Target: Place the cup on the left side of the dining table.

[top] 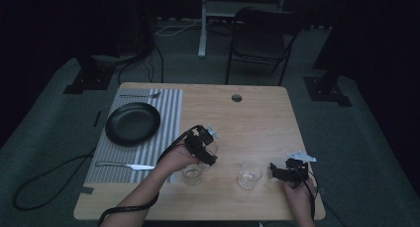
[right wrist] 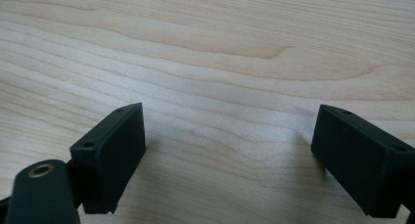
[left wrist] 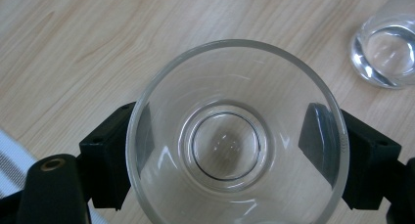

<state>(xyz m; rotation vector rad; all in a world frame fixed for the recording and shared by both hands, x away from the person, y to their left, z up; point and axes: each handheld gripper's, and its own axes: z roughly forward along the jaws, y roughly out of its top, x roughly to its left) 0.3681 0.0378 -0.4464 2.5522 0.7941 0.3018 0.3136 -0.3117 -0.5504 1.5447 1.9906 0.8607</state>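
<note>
I look straight down into an empty clear glass (left wrist: 235, 141) that stands between the two black jaws of my left gripper (left wrist: 230, 150). The pads press its sides, so the gripper is shut on it. In the high view the left gripper (top: 205, 155) is near the front middle of the wooden table (top: 257, 118), with a glass (top: 193, 173) just under the hand. A second clear glass (top: 249, 175) (left wrist: 386, 53) stands to its right. My right gripper (top: 285, 171) (right wrist: 227, 155) is open, low over bare wood right of that second glass.
A grey striped placemat (top: 171, 108) covers the table's left part, with a black plate (top: 132, 123), a fork (top: 141, 95) at its far edge and a knife (top: 124, 165) at its near edge. A cable hole (top: 236, 97) is at the back. A folding chair (top: 262, 38) stands beyond.
</note>
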